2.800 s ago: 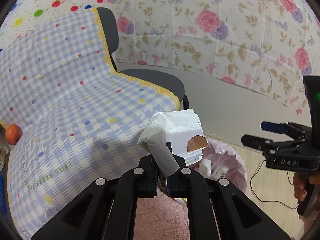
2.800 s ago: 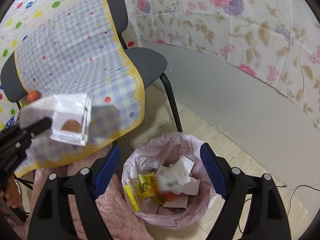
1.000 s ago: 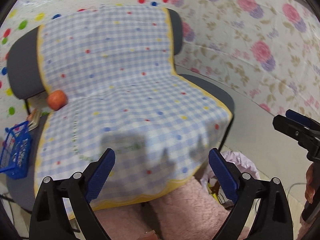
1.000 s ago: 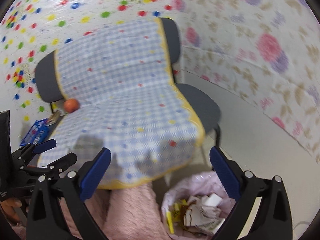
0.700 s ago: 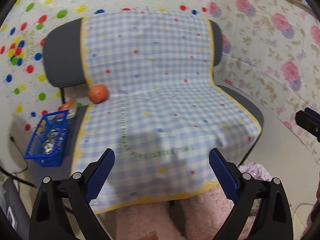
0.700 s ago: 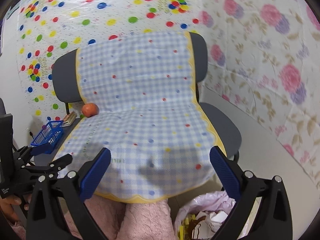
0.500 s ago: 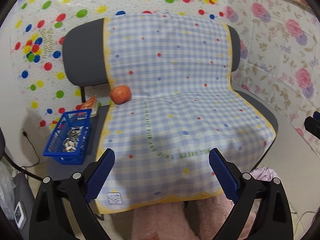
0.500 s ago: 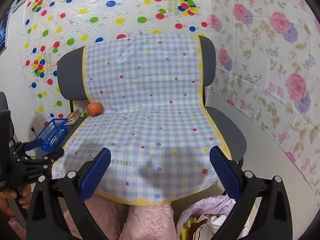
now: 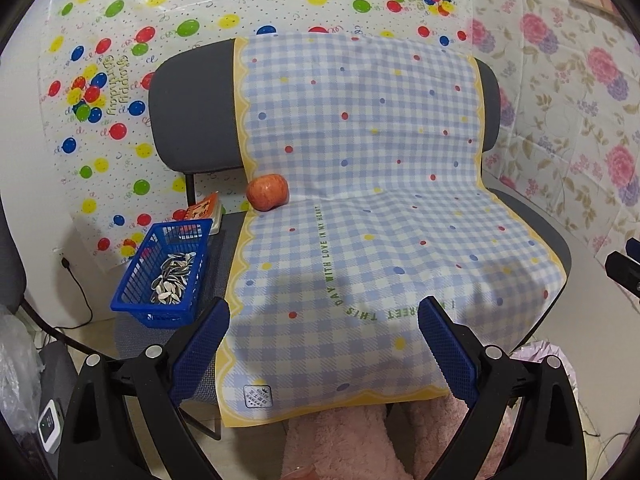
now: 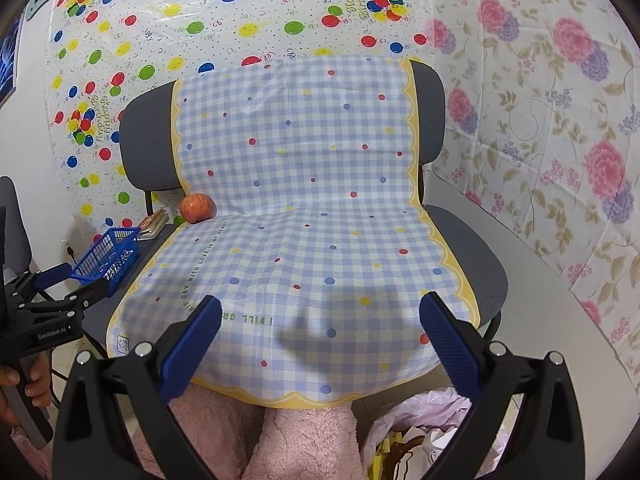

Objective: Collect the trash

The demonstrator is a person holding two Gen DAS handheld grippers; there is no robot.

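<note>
Trash, crumpled white and yellow wrappers, sits inside the pink plastic-lined waste bin at 5 o'clock in my right wrist view, beside the pink fleece-clad legs. I hold the left gripper released, its blue-padded jaws spread wide with nothing between them; the right gripper is likewise released and holds nothing. Both face the grey chair draped with a blue-and-white checked cloth with a yellow scalloped border. At 11 o'clock in the left view, a red apple rests at the cloth's edge against the backrest. At 9 o'clock, a blue mesh plastic basket holding seed shells stands on the seat's bare part, near a small orange-covered booklet.
</note>
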